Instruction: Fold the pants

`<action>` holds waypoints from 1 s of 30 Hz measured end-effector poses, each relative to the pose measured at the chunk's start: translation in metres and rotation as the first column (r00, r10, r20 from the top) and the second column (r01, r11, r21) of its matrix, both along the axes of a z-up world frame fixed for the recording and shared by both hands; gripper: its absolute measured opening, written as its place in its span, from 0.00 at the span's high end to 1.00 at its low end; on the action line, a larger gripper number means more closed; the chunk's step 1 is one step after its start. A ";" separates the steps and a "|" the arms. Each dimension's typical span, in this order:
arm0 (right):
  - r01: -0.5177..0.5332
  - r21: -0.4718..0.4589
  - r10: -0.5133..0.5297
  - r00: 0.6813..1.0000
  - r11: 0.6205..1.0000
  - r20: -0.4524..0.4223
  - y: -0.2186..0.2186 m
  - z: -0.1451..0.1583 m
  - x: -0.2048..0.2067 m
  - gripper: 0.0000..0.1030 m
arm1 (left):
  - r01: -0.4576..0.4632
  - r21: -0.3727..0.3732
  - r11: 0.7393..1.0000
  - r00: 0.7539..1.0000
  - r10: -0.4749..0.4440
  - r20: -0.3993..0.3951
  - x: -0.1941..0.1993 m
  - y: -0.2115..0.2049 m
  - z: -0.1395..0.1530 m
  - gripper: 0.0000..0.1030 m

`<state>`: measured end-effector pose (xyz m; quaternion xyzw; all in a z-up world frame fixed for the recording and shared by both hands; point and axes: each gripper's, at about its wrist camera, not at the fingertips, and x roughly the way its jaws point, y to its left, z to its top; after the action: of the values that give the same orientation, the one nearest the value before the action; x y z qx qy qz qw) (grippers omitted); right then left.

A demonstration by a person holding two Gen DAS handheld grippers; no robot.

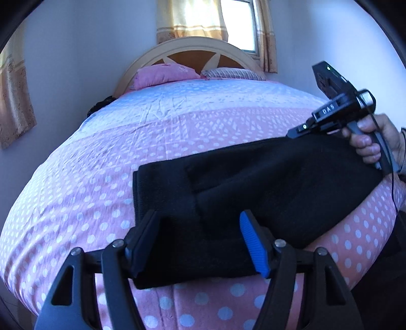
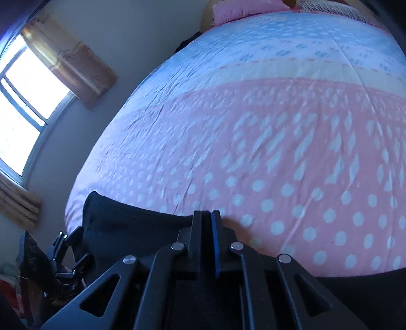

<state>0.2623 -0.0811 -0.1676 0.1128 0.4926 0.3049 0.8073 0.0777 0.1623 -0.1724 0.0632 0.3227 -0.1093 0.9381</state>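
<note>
Black knit pants (image 1: 241,193), folded, on pink dotted bedspread (image 1: 76,193). Left gripper (image 1: 200,243) spread wide astride hem; right gripper (image 2: 208,223) clamped together, grip contents unclear. Risk: uneven lift unravels fold.

You face a bed (image 1: 76,193) with a pink, white-dotted cover that turns pale blue toward its head. Arched wooden headboard (image 1: 192,47) against a pale wall (image 1: 88,38); pink pillow (image 1: 165,75) and striped pillow (image 1: 233,73) below it. Bright window (image 1: 238,22) above, yellow curtains (image 1: 182,20). Second window (image 2: 22,101) on the side wall, daylight strong.
</note>
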 end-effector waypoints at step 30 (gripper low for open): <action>0.824 0.083 -0.827 0.561 0.561 0.023 -0.498 0.040 -0.214 0.50 | 0.673 0.011 0.740 0.737 -0.669 -0.103 -0.010 -0.318 0.039 0.61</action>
<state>0.0480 -0.5791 -0.1273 0.3463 0.3489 -0.0892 0.8663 0.0676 -0.1561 -0.1334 0.1921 0.3235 -0.4348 0.8182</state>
